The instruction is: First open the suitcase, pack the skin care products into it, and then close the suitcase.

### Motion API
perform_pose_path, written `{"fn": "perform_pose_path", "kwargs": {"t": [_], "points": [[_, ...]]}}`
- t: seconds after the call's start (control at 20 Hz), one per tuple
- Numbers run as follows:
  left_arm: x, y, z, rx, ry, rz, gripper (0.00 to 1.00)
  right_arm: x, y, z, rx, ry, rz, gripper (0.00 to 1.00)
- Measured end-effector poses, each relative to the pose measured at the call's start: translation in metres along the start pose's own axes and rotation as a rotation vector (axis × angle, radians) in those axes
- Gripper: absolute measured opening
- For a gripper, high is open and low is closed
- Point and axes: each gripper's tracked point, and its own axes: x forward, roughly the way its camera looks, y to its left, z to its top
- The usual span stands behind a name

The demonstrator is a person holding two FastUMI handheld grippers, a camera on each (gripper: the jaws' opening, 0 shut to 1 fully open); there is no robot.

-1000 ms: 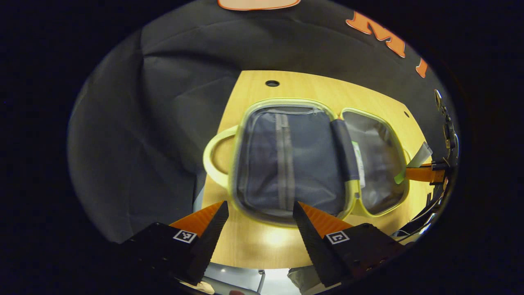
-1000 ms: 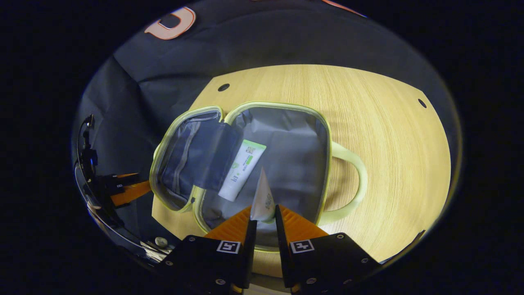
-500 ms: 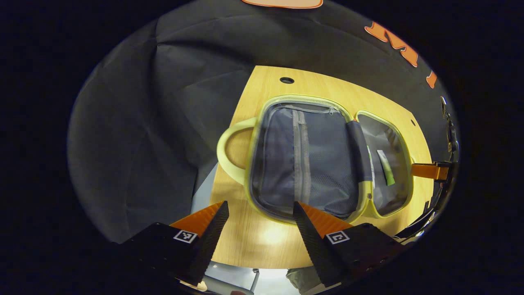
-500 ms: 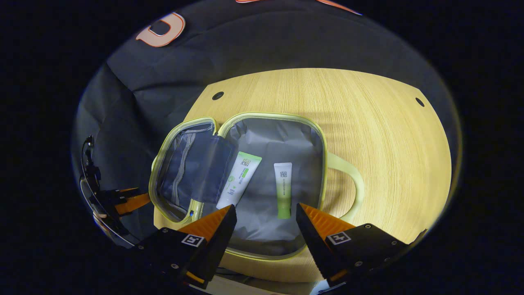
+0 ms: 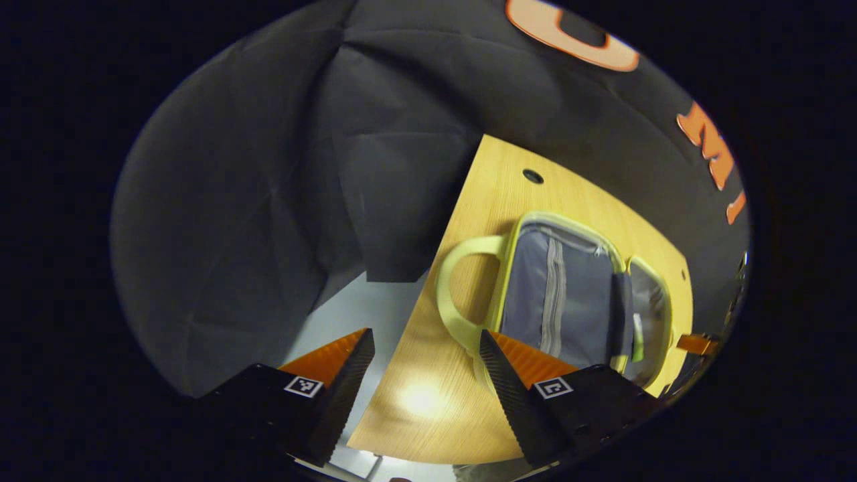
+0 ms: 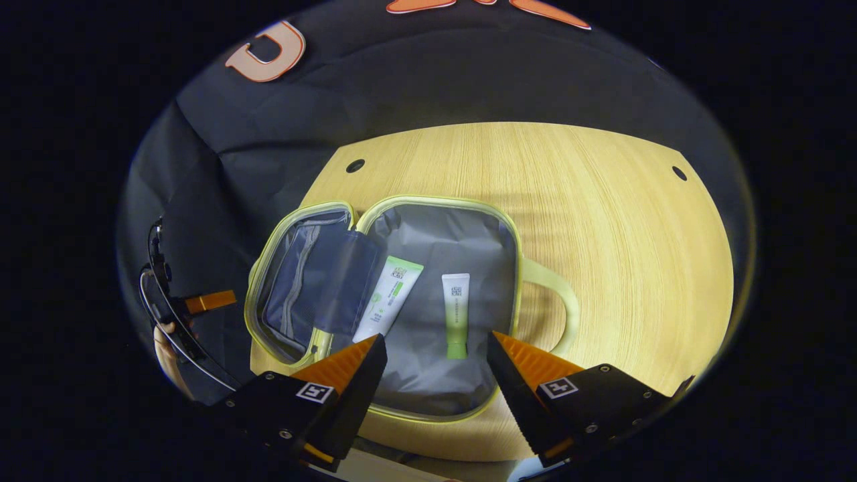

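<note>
Suitcase (image 6: 408, 268) lying open on counter (image 6: 622, 254). Two skin care tubes (image 6: 455, 311) side by side in right half, apart. Right hand-held gripper (image 6: 435, 351) above near edge, fingers spread, empty. Left hand-held gripper (image 5: 425, 348) spread, empty, beside suitcase handle (image 5: 455, 294).

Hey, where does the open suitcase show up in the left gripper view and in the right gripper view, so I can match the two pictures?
Left gripper view: the suitcase lies right of centre on the table, just above the right-hand finger.
Right gripper view: the suitcase lies left of centre, above both fingers, with two tubes inside.
Shared landmark: the pale green handle on the zipped-mesh half, seen at the left in the right gripper view only as that half's rim.
</note>
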Motion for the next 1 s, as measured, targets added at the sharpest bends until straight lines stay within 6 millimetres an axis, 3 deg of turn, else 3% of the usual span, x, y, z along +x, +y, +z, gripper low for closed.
{"fn": "perform_pose_path", "kwargs": {"t": [0.1, 0.25, 0.45, 0.65, 0.8, 0.85, 0.9, 0.95, 1.0], "points": [[0.014, 0.000, 0.014, -0.068, -0.021, -0.060, 0.98, -0.003, 0.000, 0.001, 0.002, -0.003, 0.002, 0.96], [0.029, -0.020, 0.026, -0.173, -0.020, -0.235, 0.98, -0.006, -0.010, 0.003, -0.004, -0.007, -0.030, 0.96], [0.069, -0.021, 0.023, -0.271, 0.028, -0.320, 0.98, -0.008, -0.019, -0.002, -0.014, 0.007, -0.064, 0.96], [0.091, -0.029, 0.031, -0.375, 0.005, -0.403, 0.94, -0.010, -0.025, -0.008, -0.024, 0.026, -0.090, 0.96], [0.103, -0.031, 0.025, -0.473, 0.041, -0.403, 0.24, -0.011, -0.030, -0.005, -0.004, 0.015, -0.098, 0.96], [0.091, -0.033, 0.019, -0.516, 0.098, -0.410, 0.28, -0.011, -0.031, -0.005, -0.003, 0.015, -0.099, 0.96], [0.111, -0.040, 0.020, -0.527, 0.105, -0.401, 0.14, -0.011, -0.033, -0.004, -0.001, 0.015, -0.101, 0.96], [0.093, -0.037, 0.025, -0.510, 0.091, -0.397, 0.14, -0.011, -0.034, -0.003, 0.001, 0.014, -0.101, 0.96], [0.097, -0.040, 0.025, -0.481, 0.087, -0.371, 0.14, -0.011, -0.033, -0.002, 0.004, 0.009, -0.098, 0.96]]}}
